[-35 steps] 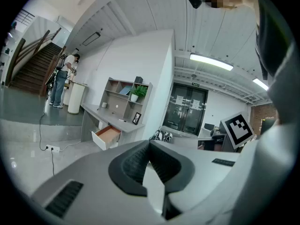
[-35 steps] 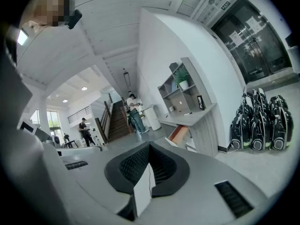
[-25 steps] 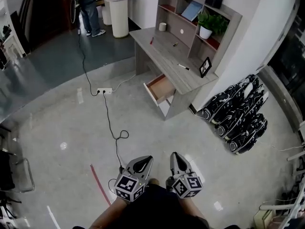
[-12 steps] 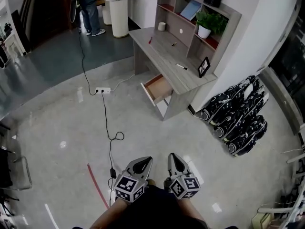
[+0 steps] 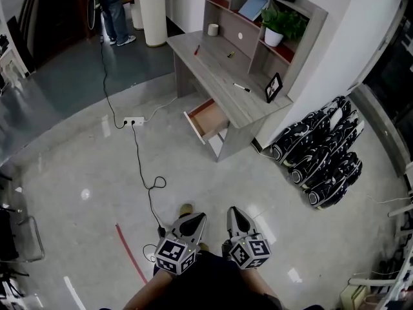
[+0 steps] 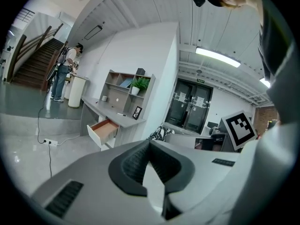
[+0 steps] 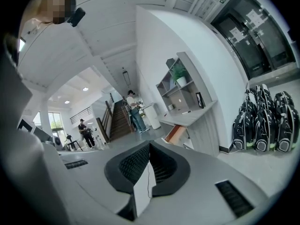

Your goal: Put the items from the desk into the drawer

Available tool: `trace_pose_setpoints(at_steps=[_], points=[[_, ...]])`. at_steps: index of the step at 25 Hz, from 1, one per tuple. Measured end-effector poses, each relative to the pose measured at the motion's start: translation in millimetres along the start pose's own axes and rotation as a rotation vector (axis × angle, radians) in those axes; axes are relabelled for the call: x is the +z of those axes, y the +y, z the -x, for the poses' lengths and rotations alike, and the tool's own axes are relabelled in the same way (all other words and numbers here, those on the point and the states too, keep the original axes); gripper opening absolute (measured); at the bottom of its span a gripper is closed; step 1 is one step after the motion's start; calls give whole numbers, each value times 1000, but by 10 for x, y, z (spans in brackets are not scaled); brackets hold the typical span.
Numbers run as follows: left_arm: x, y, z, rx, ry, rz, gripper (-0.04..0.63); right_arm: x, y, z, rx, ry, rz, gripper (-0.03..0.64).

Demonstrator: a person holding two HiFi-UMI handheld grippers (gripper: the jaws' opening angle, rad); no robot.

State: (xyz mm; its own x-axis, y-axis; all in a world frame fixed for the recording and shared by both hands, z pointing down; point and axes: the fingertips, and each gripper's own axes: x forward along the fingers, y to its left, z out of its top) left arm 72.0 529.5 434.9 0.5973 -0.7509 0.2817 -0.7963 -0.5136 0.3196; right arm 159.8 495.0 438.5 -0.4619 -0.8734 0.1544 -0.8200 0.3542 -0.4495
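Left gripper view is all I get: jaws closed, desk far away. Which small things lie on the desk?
Observer: A black pen, a red stick and a small dark item lie on the desk.
Operator: How is the right gripper?
Observer: The right gripper is shut, nothing between its jaws.
Operator: I see one person by the white stand. Anybody else?
Observer: Yes, a second person stands farther back, left of the stairs.

grey desk (image 5: 218,76), orange drawer (image 5: 208,117)
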Motion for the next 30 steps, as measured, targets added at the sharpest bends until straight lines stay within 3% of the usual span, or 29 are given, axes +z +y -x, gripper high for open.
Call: trace_pose_setpoints(at_steps=[7, 15, 30], points=[[259, 508, -463, -18, 5, 10, -4, 117, -156, -653, -16, 3, -6, 21], [854, 1153, -1020, -41, -2, -20, -5, 514, -246, -1484, -45, -42, 5, 21], [1287, 2049, -1424, -72, 8, -56, -3, 615, -103, -2641, -19, -50, 3, 21]])
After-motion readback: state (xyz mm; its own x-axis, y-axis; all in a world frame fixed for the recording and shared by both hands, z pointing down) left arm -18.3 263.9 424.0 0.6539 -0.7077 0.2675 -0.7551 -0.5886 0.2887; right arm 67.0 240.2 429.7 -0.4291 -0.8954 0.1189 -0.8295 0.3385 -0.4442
